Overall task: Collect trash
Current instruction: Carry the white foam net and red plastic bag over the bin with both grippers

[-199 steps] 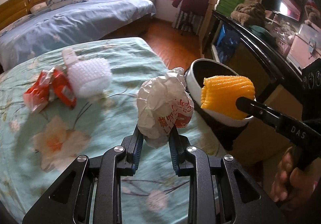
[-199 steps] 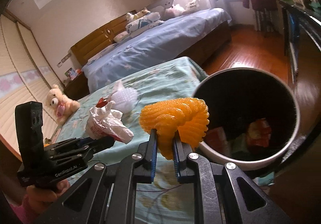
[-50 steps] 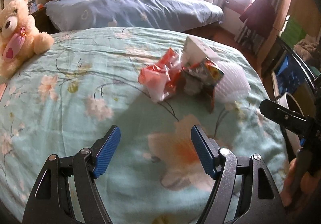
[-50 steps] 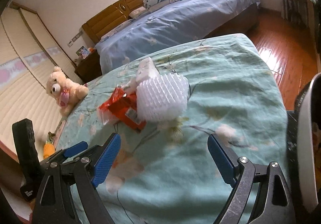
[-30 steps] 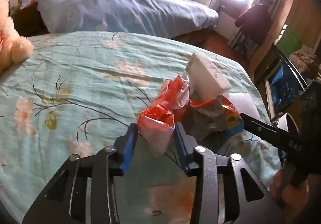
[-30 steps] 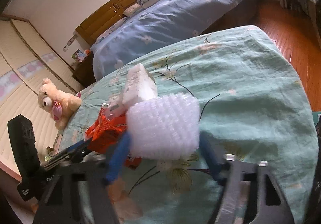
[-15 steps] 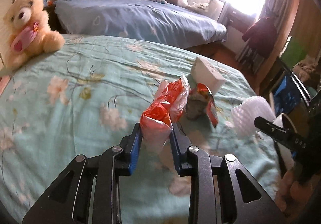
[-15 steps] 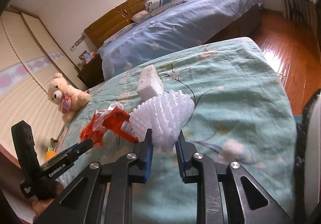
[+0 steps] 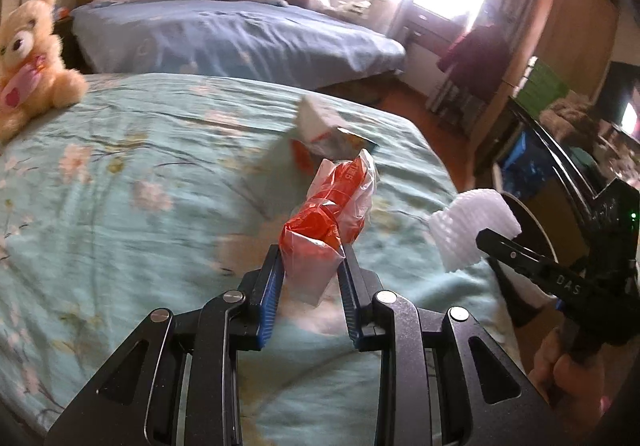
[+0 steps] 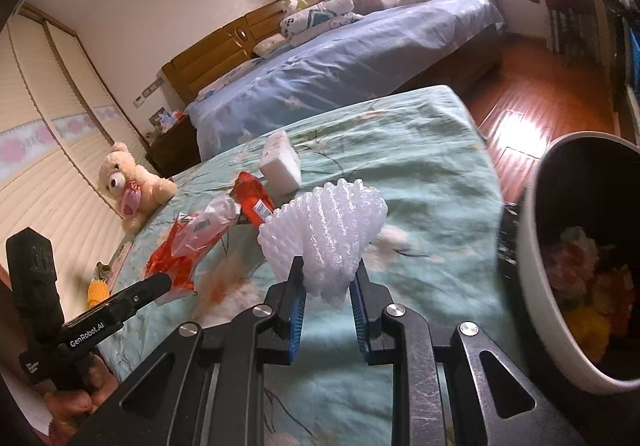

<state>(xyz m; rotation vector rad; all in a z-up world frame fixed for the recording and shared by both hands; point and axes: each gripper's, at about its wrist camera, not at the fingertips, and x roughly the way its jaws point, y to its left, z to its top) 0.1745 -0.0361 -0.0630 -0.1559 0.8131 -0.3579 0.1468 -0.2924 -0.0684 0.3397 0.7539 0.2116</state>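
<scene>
A: Fingers of the left gripper [image 9: 309, 266], lower centre of its own view, pinch an orange-and-clear plastic wrapper [image 9: 334, 214]; it stands up from the blue pads, clear of the green floral bedspread [image 9: 120, 186]

B: Right gripper [image 10: 327, 278]?

A: Closing within the last second, and now clamped on a white foam fruit net [image 10: 328, 230] at centre frame, the net fanning out above the pads. Seen from the left wrist, that net sits at right, next to the bin rim

B: Bin?

A: White bin with dark inside [image 10: 536, 286] at the right edge, beside the bed; colourful scraps lie in it

B: Left on the bed?

A: White box [image 10: 280, 162] and a red wrapper [image 10: 250, 194] above centre, touching or just beside each other. Teddy bear [image 10: 128, 182] at left
</scene>
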